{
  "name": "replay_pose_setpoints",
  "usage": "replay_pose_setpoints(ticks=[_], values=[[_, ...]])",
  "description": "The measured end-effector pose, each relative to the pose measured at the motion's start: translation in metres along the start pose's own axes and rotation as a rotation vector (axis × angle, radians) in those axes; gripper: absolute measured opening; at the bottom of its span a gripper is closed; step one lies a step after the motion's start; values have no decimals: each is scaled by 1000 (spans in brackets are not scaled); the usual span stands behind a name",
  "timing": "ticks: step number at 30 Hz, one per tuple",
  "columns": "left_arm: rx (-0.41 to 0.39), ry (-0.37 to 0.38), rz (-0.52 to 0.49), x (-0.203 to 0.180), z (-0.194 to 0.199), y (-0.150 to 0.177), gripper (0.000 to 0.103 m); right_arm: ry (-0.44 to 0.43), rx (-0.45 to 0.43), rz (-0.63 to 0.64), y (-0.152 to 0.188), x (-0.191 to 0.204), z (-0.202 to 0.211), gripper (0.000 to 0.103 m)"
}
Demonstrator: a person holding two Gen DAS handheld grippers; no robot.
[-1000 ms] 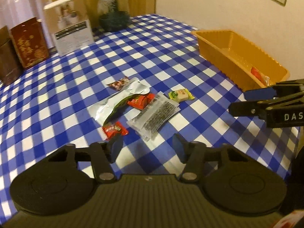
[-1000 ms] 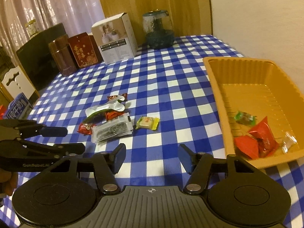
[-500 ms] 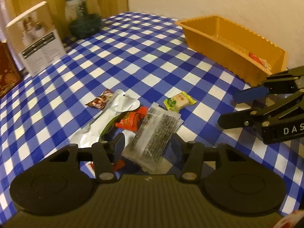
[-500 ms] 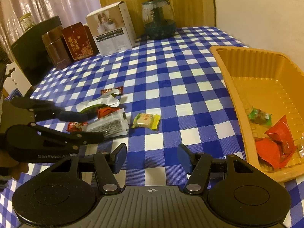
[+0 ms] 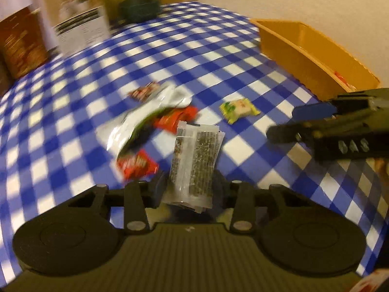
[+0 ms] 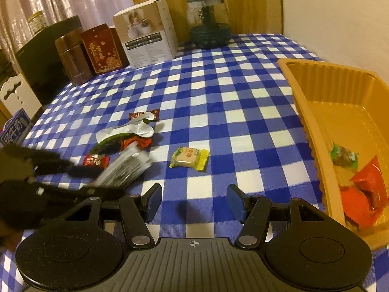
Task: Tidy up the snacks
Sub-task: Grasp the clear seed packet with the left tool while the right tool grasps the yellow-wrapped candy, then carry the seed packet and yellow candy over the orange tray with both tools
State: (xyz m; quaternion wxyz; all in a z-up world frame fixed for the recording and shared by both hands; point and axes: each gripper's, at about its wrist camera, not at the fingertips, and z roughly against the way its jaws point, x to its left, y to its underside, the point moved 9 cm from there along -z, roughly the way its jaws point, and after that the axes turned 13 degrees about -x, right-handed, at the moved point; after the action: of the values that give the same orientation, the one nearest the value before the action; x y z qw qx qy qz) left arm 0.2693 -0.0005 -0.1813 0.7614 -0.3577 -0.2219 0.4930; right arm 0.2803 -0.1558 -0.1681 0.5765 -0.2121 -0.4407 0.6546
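Left gripper (image 5: 188,187) fingers just closed, pinching seaweed packet (image 5: 194,160), right gripper (image 6: 194,203) fingers spread, yellow candy (image 6: 189,158) just ahead

Gold Chinese characters run down the dark red tin (image 6: 103,48) at the back of the worktop, too small to read for certain. White characters, 纯牛奶, show on the blue carton (image 6: 15,130) at the left edge. Print on the white box (image 6: 148,41) and on the snack wrappers is too small or blurred.
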Motion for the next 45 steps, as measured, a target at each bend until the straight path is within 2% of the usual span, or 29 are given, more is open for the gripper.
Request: replay_pose_setpoints(ticks=[6, 11, 13, 15, 17, 18, 22, 25, 26, 27, 37, 41, 45], values=[[-40, -67, 117, 8, 22, 13, 37, -16, -4, 129, -6, 8, -24, 60], [-58, -74, 127, 8, 24, 12, 38, 6, 11, 290, -5, 7, -43, 60], [-69, -74, 128, 8, 22, 10, 38, 4, 17, 314, -3, 6, -50, 60], [-76, -68, 139, 8, 21, 10, 48, -4, 2, 332, -4, 6, -55, 60], [-86, -70, 146, 8, 20, 9, 50, -19, -12, 351, -6, 8, -61, 60], [-89, -67, 147, 7, 20, 9, 50, -29, -17, 354, -7, 9, -63, 56], [-93, -60, 154, 7, 17, 8, 51, -69, -22, 347, -8, 14, -67, 44], [-88, -58, 159, 7, 14, 8, 51, -93, -23, 333, -6, 18, -66, 32], [-86, -56, 162, 7, 13, 8, 51, -102, -21, 332, -6, 20, -66, 25], [-86, -57, 164, 7, 13, 8, 51, -104, -20, 329, -5, 22, -66, 23], [-73, -65, 133, 2, 8, 9, 49, -78, -10, 160, -8, 14, -40, 22], [-74, -90, 111, 2, 7, 9, 38, -67, -5, 103, -7, 13, -25, 22], [-69, -88, 119, 1, 12, 12, 36, -48, 0, 78, -2, 12, -9, 22]])
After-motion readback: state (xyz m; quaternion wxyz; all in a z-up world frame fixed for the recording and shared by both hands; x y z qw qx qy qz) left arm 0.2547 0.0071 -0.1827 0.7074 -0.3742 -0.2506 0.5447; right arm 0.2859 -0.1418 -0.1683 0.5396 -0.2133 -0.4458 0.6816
